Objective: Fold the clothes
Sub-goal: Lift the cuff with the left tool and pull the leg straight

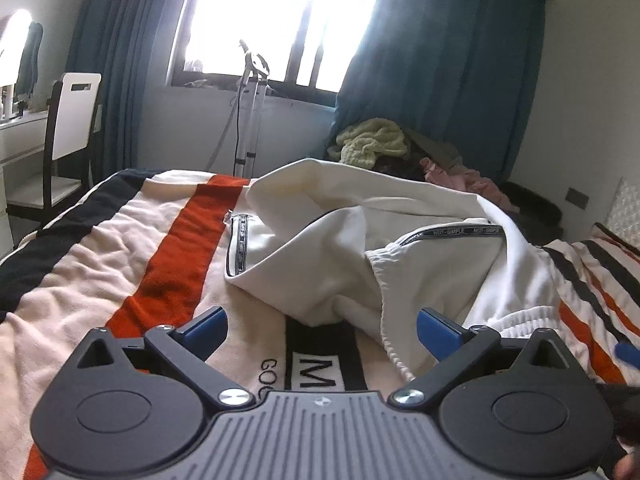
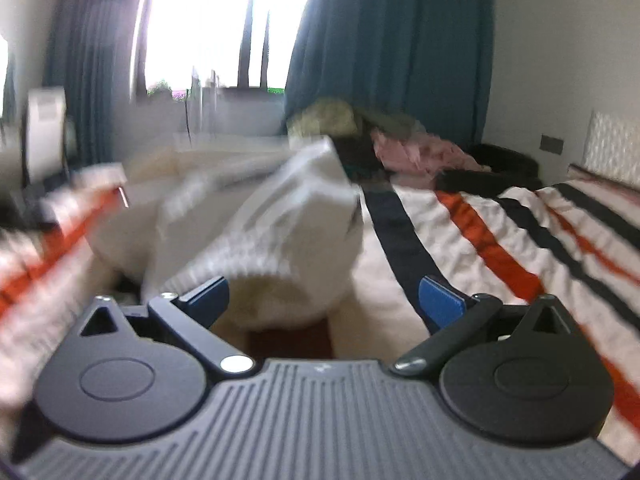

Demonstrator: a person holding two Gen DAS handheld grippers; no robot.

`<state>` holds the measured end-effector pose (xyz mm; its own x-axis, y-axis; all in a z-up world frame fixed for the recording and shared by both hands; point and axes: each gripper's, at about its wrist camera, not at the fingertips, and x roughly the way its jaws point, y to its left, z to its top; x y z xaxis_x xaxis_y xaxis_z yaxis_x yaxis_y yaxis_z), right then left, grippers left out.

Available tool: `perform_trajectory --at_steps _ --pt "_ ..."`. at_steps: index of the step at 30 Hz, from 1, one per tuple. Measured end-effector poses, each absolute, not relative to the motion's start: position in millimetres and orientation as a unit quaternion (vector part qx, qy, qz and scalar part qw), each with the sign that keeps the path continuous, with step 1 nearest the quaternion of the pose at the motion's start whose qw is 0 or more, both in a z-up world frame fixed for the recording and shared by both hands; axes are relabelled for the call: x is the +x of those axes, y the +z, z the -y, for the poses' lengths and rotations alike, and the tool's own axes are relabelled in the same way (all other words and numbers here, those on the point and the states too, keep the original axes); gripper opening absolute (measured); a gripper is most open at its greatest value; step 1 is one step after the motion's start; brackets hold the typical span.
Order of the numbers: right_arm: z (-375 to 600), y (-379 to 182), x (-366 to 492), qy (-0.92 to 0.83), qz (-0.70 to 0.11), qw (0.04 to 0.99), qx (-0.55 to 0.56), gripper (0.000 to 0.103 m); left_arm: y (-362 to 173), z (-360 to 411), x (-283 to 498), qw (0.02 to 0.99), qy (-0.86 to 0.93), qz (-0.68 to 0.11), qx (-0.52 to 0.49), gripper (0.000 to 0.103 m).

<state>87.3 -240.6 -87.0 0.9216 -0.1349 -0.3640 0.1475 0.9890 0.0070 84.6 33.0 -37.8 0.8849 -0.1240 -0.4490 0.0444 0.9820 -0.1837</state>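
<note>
A white garment (image 1: 352, 248) with black lettered trim and ribbed cuffs lies crumpled on the striped bed cover (image 1: 120, 240). My left gripper (image 1: 320, 326) is open, its blue fingertips just short of the garment's near folds. In the right wrist view the same white garment (image 2: 272, 232) is blurred, with a ribbed cuff lying close in front of my right gripper (image 2: 324, 298), which is open and holds nothing. A blue tip of the right gripper (image 1: 628, 354) shows at the right edge of the left wrist view.
A pile of other clothes, yellow-green (image 1: 376, 140), pink (image 1: 460, 178) and dark, sits at the far side of the bed by the teal curtain (image 1: 440, 60). A white chair (image 1: 68, 128) and desk stand at the left. A metal stand (image 1: 250, 112) is under the window.
</note>
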Motion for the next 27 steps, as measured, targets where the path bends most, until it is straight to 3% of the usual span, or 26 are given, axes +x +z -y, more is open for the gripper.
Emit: perform_trajectory --at_steps 4,8,10,11,13,15,18,27 --pt "230 -102 108 -0.075 -0.215 0.974 -0.008 0.103 -44 -31 89 0.963 -0.046 -0.248 -0.091 0.102" --pt "241 -100 126 -0.092 -0.171 0.98 0.046 0.102 -52 -31 92 0.958 -0.055 -0.262 -0.106 0.102" --pt "244 -94 124 -0.107 -0.139 0.983 0.05 0.09 -56 -33 95 0.954 -0.058 -0.267 -0.119 0.102" --pt "247 -90 121 -0.118 -0.121 0.984 0.055 0.072 -57 -33 96 0.953 -0.06 -0.27 -0.126 0.102" --pt "256 -81 114 -0.134 -0.097 0.983 0.075 0.055 -61 -34 100 0.95 -0.062 -0.274 -0.135 0.102" --pt "273 -74 108 -0.14 -0.089 0.98 0.114 0.027 -64 -33 103 0.948 -0.065 -0.278 -0.14 0.102" --pt "296 -67 97 -0.156 -0.083 0.972 0.155 0.007 -68 -28 106 0.948 -0.069 -0.281 -0.131 0.102" --pt "361 -51 63 -0.215 -0.073 0.939 0.257 0.007 -87 34 119 0.955 -0.116 -0.27 0.03 0.102"
